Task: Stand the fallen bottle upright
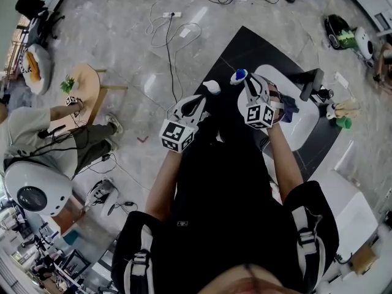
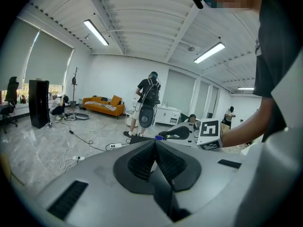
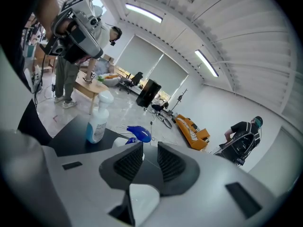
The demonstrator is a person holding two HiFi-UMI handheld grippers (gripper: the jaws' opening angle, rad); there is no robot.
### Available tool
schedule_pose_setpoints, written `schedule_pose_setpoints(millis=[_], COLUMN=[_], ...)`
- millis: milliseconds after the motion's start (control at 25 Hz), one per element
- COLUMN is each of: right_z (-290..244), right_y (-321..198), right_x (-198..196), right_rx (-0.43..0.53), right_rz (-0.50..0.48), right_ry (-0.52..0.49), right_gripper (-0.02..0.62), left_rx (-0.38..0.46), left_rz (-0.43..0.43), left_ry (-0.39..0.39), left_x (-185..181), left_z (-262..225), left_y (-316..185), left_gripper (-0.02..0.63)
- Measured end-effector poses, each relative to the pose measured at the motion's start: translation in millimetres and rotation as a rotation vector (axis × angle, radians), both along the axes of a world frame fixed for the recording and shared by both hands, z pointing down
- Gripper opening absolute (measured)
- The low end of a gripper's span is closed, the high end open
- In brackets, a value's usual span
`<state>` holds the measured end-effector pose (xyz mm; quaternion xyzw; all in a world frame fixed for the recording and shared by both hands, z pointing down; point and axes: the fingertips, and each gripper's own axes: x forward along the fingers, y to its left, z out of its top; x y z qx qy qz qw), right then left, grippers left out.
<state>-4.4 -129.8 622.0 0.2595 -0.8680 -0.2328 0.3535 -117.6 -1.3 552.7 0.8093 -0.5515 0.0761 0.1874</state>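
**Two bottles on a black worktop, one tool shut, one parted**

The left tool (image 1: 199,99) is fully closed. In the left gripper view its two dark ribbed pads meet along one line (image 2: 155,144) with nothing between them, set into a smooth grey moulded shell. It is held in the air, off to the left of the bottles.

The right tool (image 1: 247,79) has its jaws a little apart. In the right gripper view a narrow gap runs between the ridged black pads (image 3: 149,148), and only the dark worktop shows through it, so the pads press on nothing. Each tool carries a white cube printed with black square markers.

A glossy blue trigger head (image 3: 138,133), rounded and drop-shaped, sits just ahead of the right tool's left pad. From the head view it shows as a blue and white blob at that tool's tip (image 1: 239,75). The body under it is mostly hidden by the tool, so I cannot tell whether that bottle lies or stands.

Near it, to its left, a white spray bottle (image 3: 97,119) stands upright on the matte black worktop (image 3: 71,132). It has a rounded white pump top and a pale blue band around its plastic body, and from above only the white top shows (image 1: 211,86). Beyond the worktop (image 1: 245,48) lies polished grey stone floor (image 1: 122,54) with cables trailing across it.
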Motion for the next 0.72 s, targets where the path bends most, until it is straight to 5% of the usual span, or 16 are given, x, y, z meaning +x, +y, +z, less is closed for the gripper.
schedule_pose_setpoints(millis=[160, 240, 440, 720], right_z=[2, 5, 8, 9], right_y=[7, 20, 58, 113], right_x=[12, 19, 36, 41], right_rx=[-0.056, -0.152, -0.374, -0.454], right_rz=[0.058, 0.085, 0.148, 0.274], right_ry=[-0.021, -0.064, -0.165, -0.207], right_gripper=[0.15, 0.069, 0.06, 0.06], left_rx=[0.005, 0.002, -0.012, -0.023], left_rz=[0.014, 0.039, 0.134, 0.223], left_ry=[0.006, 0.012, 0.017, 0.028], left_x=[-4, -4, -2, -11], left_z=[1, 3, 7, 15], left_y=[3, 5, 9, 26], left_gripper=[0.015, 0.015, 0.015, 0.015])
